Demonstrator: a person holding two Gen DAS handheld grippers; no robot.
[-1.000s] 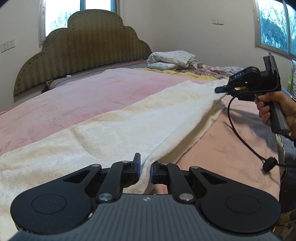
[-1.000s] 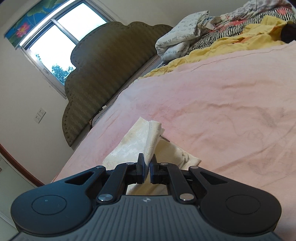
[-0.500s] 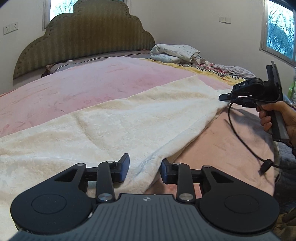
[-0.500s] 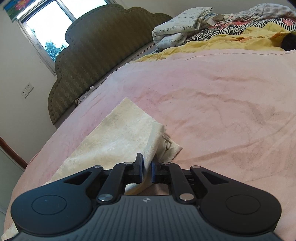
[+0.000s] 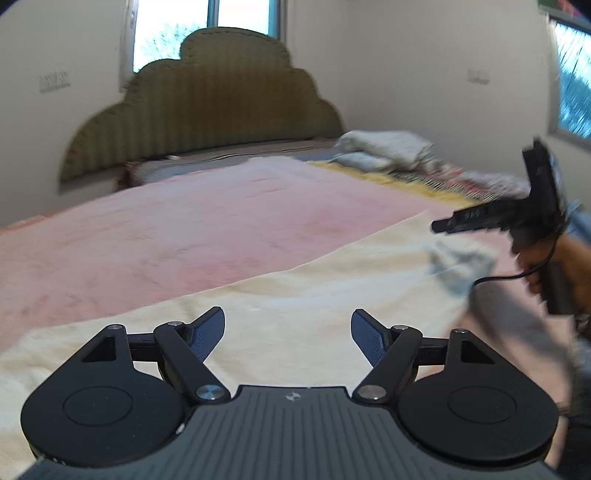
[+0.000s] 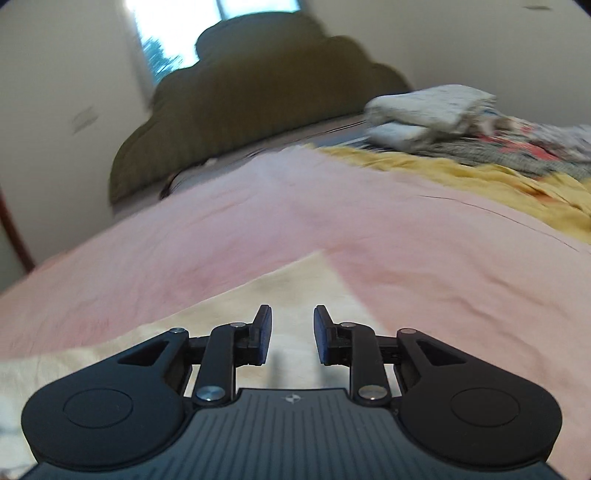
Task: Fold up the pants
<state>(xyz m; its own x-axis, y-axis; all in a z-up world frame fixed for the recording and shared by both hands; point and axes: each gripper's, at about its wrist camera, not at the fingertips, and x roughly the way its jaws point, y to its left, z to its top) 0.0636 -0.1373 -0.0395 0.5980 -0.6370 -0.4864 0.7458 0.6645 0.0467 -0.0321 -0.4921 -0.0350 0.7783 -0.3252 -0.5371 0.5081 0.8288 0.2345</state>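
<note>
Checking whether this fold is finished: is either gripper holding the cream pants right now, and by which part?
Nothing is held. The left gripper and right gripper have just been opening; nothing sits between their fingers, and the cream pants lie flat on the pink bedspread.

Daylight enters through a window (image 5: 207,33) behind the headboard (image 5: 207,107), which is blown out to near white in both views; a second window (image 5: 574,88) at the right of the left wrist view adds bluish light. The room is moderately bright, the walls evenly lit, with only soft shadows on the bed (image 5: 166,236). Both pictures are smeared by motion blur: the folded bedding (image 6: 424,110) at the bed's far right corner and the headboard have streaked outlines, and the right gripper (image 5: 443,224) with the hand (image 5: 554,266) holding it is blurred. The near black fingers (image 6: 263,334) stay sharp. Fisheye distortion bends the walls and darkens the picture corners.
</note>
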